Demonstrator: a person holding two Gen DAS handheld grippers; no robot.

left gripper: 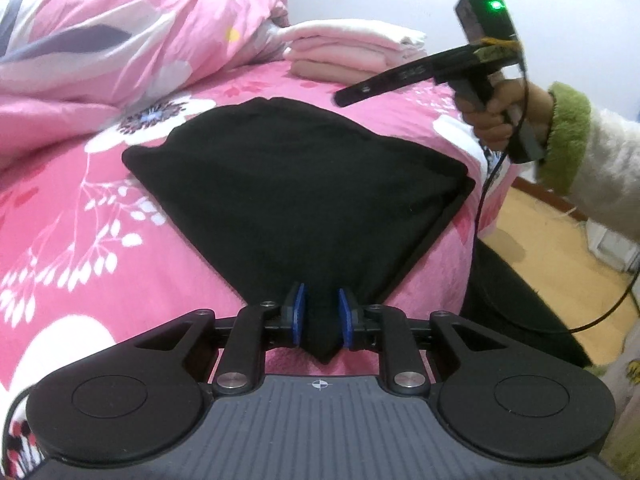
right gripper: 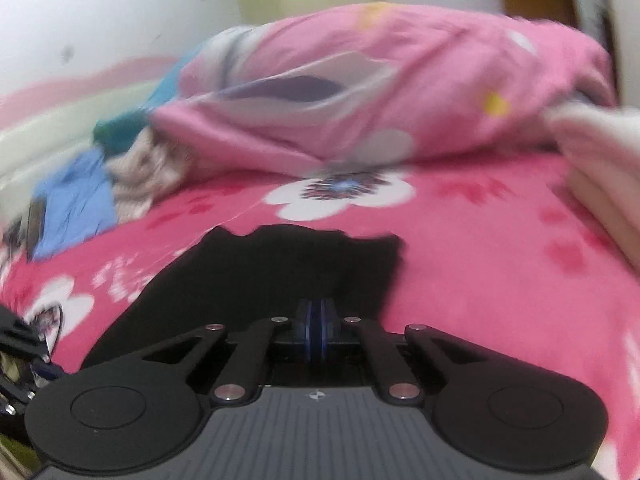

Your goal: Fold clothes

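Observation:
A black garment (left gripper: pixel 296 184) lies folded flat on the pink flowered bed sheet (left gripper: pixel 80 216). My left gripper (left gripper: pixel 321 318) is shut on its near corner, with black cloth bunched between the blue pads. My right gripper (right gripper: pixel 316 330) has its blue pads pressed together with nothing between them. It hangs in the air above the far right of the garment, as the left wrist view (left gripper: pixel 360 90) shows. In the blurred right wrist view the black garment (right gripper: pixel 256 280) lies just below and ahead of it.
A pink flowered quilt (left gripper: pixel 132 40) is heaped at the back of the bed. A stack of folded pale pink clothes (left gripper: pixel 352 50) sits behind the garment. Blue and striped clothes (right gripper: pixel 100 192) lie at the far left. The bed edge and wooden floor (left gripper: pixel 540 240) are to the right.

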